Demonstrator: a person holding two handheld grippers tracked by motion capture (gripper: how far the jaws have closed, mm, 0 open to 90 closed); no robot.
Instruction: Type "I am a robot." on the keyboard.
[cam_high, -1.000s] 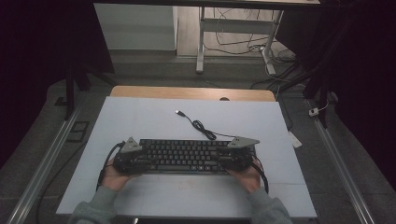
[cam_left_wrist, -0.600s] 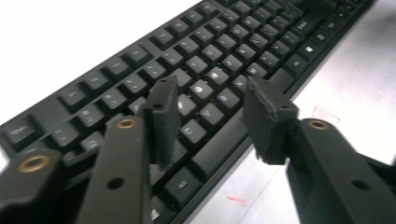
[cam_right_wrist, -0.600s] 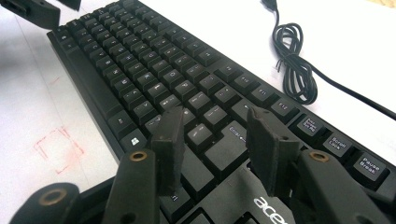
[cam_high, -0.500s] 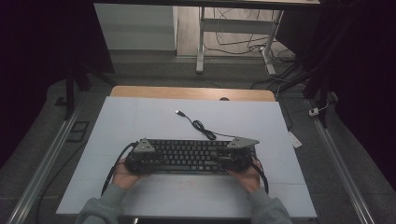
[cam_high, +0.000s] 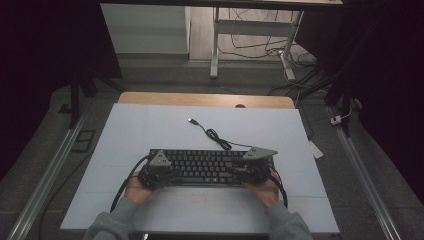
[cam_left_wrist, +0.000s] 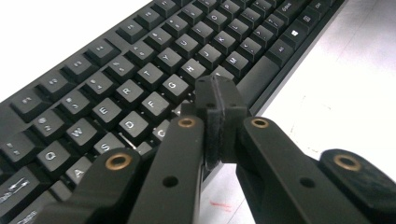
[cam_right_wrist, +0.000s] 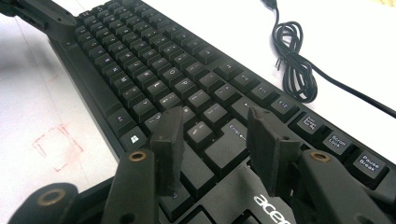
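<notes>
Near the tabletop's front edge, the pinched-together left claw (cam_left_wrist: 219, 122) and gaping right claw (cam_right_wrist: 219, 140) could mash wrong keyboard (cam_high: 207, 167) keys.

Person wears grey long sleeves (cam_high: 112, 225), seen in high view. Left gripper (cam_left_wrist: 219, 100): matte black linkage arms w/ brass-coloured pivot bushings and small plain holes; blocky black tips w/ tiny screws. Grey three-cornered plate (cam_high: 159, 160) on top, black cable (cam_high: 125, 185) looping off it. Right gripper (cam_right_wrist: 217, 135): same black arms, brass bushings, flat slab-like pads (cam_right_wrist: 168, 140) w/ scuffed, dusty grey edges. Grey plate on top too, black cable (cam_high: 280, 187) curving behind.
</notes>
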